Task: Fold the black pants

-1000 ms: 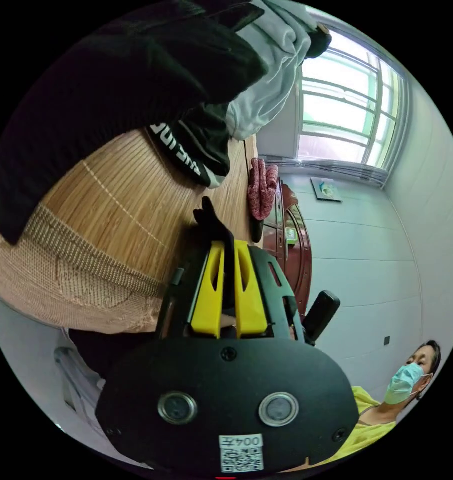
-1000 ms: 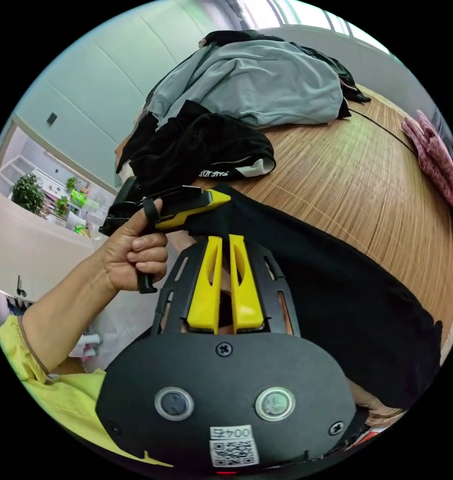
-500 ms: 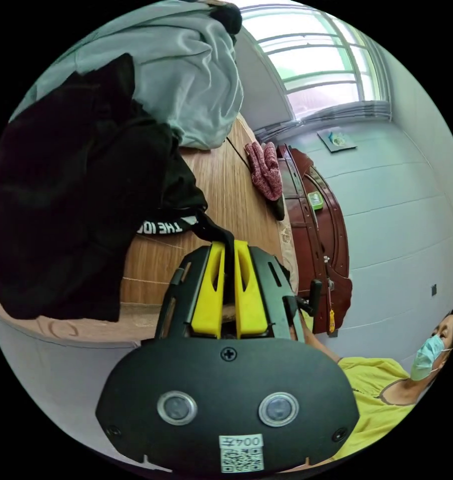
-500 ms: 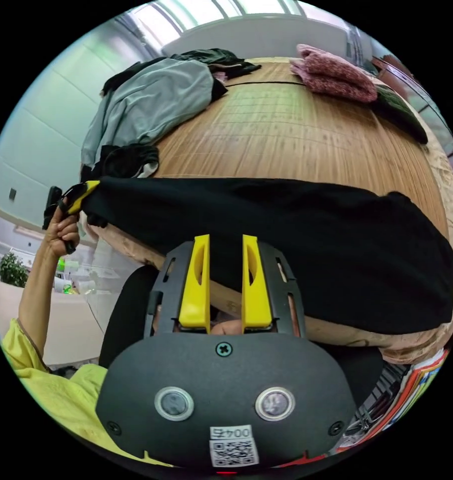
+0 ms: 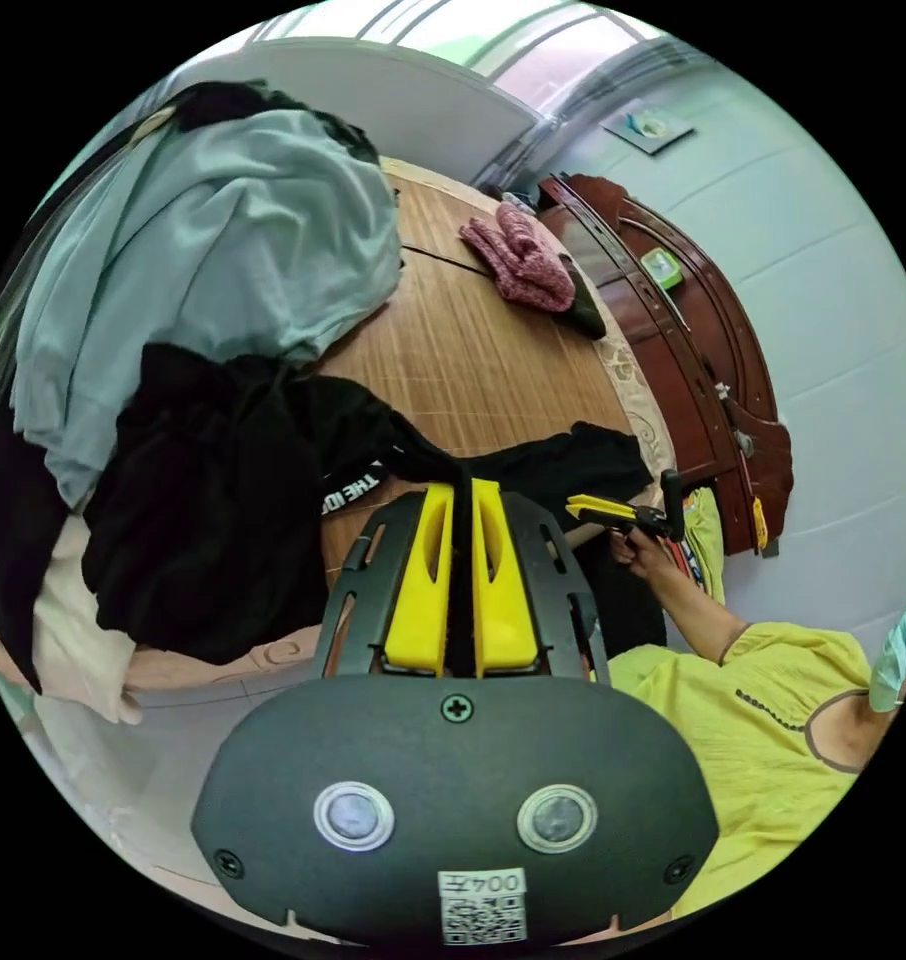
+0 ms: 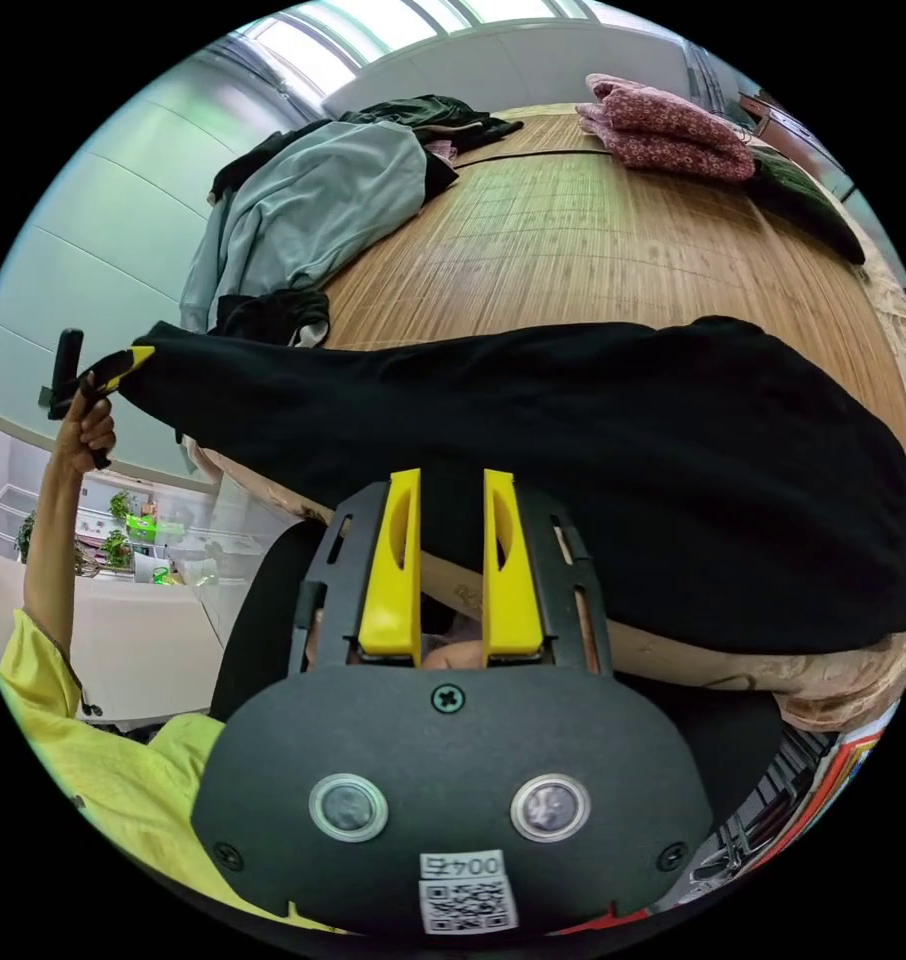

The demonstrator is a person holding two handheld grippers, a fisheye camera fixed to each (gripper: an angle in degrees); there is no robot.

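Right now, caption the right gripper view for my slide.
Black pants stretched across bamboo mat, left gripper clamping one end.

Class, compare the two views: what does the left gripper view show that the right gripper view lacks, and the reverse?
Left gripper view: a small picture on the wall and the right gripper, held in a hand.
Right gripper view: green potted plants in the next room.
Both: the black pants clamped in the left gripper, the woven bamboo mat, the pale blue garment, the folded pink knit.
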